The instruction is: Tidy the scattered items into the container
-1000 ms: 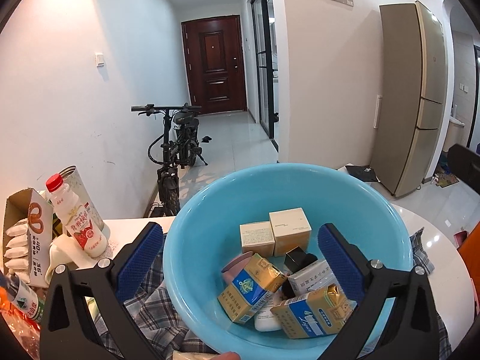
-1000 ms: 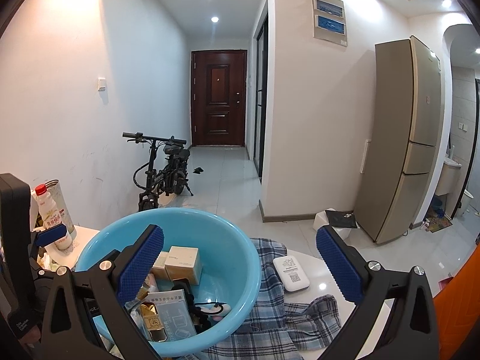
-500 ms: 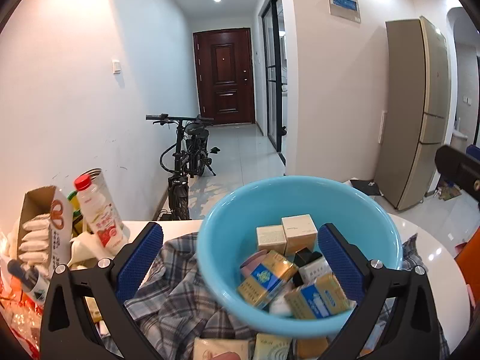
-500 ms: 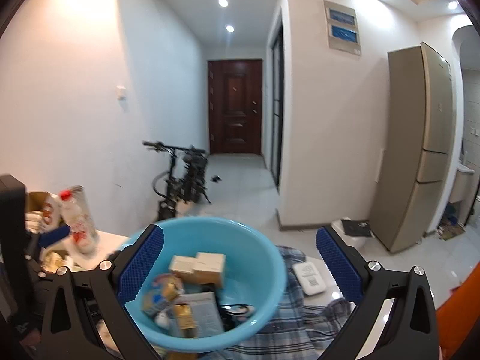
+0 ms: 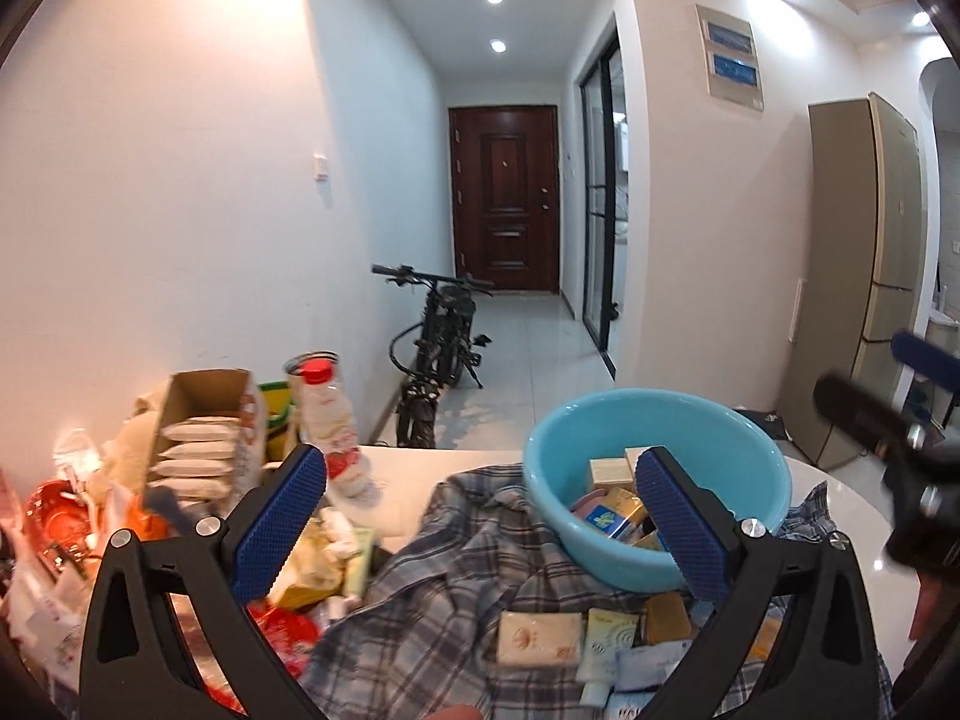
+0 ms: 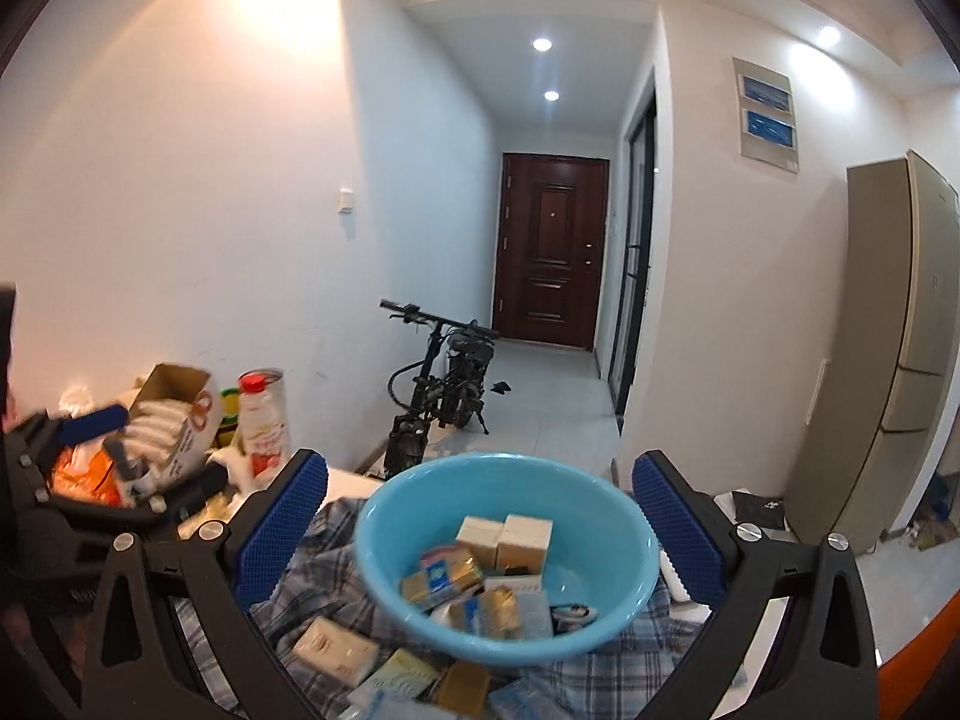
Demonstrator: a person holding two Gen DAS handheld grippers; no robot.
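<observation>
Left hand-held gripper [image 5: 480, 528]: I read its jaws as spread wide, nothing between the blue pads, nothing touched. It hangs above the plaid cloth [image 5: 456, 546]. Right hand-held gripper [image 6: 477, 531]: jaws equally wide, empty, framing the blue basin [image 6: 606, 606] from above.

Basin location: it sits on the plaid cloth on the white surface [image 5: 852, 522], to the right of centre in the left wrist view.

Counts, as far as I can read them:
- basin: one.
- two pale square boxes [image 6: 504, 534] side by side at the far inner wall of the basin, plus several gold-and-blue packets [image 6: 441, 576] in front of them; blur keeps me from an exact number.
- loose items on the cloth near the basin's near side: one pale pink-printed soap bar [image 5: 540, 639], one pale green packet [image 5: 609, 636], one tan block [image 5: 666, 615]; more lie toward the frame edge, too cut off to count.
- one red-capped drink bottle [image 5: 327, 420] and one open carton of white sachets [image 5: 204, 438] at the left.

View differences: the left wrist view alone shows the right tool from outside, blurred at its right edge, and a red-and-orange clutter of wrappers [image 5: 54, 516] at the far left. The right wrist view alone looks down on the basin's contents, including a black-and-white item [image 6: 573, 612] near the right inner wall, and shows the left tool at its left edge.
</observation>
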